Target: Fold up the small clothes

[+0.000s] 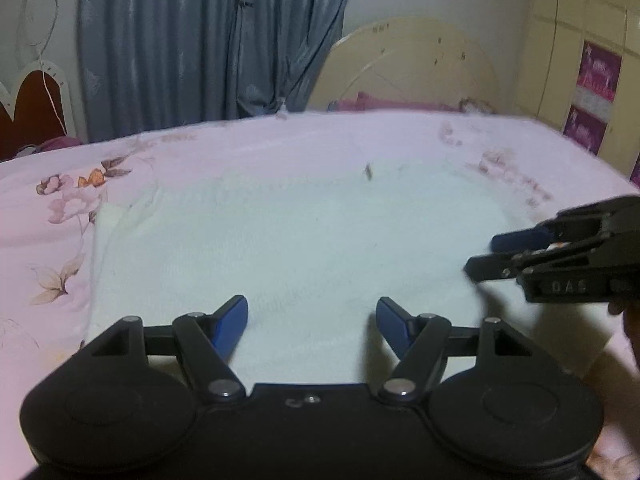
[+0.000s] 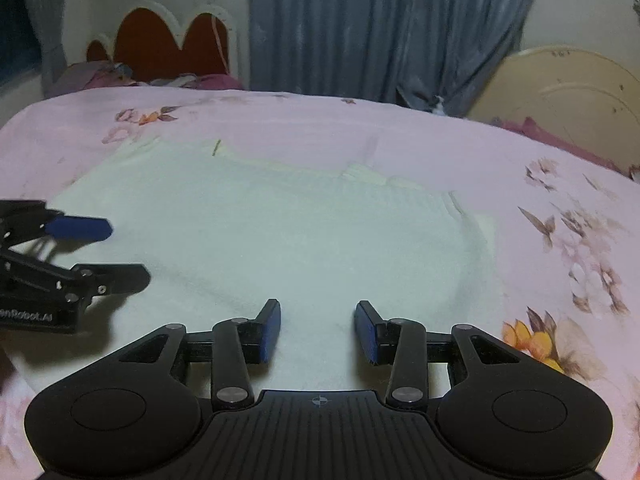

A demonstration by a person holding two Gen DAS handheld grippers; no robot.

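Note:
A small white garment (image 1: 296,240) lies spread flat on the pink floral bedsheet (image 1: 64,208); it also shows in the right wrist view (image 2: 280,240). My left gripper (image 1: 312,320) is open and empty, its blue pads just above the garment's near edge. My right gripper (image 2: 318,328) is open and empty over the garment's near edge too. The right gripper enters the left wrist view at the right (image 1: 492,256), over the garment's right side. The left gripper shows at the left of the right wrist view (image 2: 120,252), over the garment's left side.
The bed fills both views. Grey-blue curtains (image 1: 192,48) hang behind it. A cream round headboard (image 1: 408,64) and pink pillows stand at the far right. A red and white heart-shaped chair back (image 2: 168,40) with a pile of clothes is at the far left.

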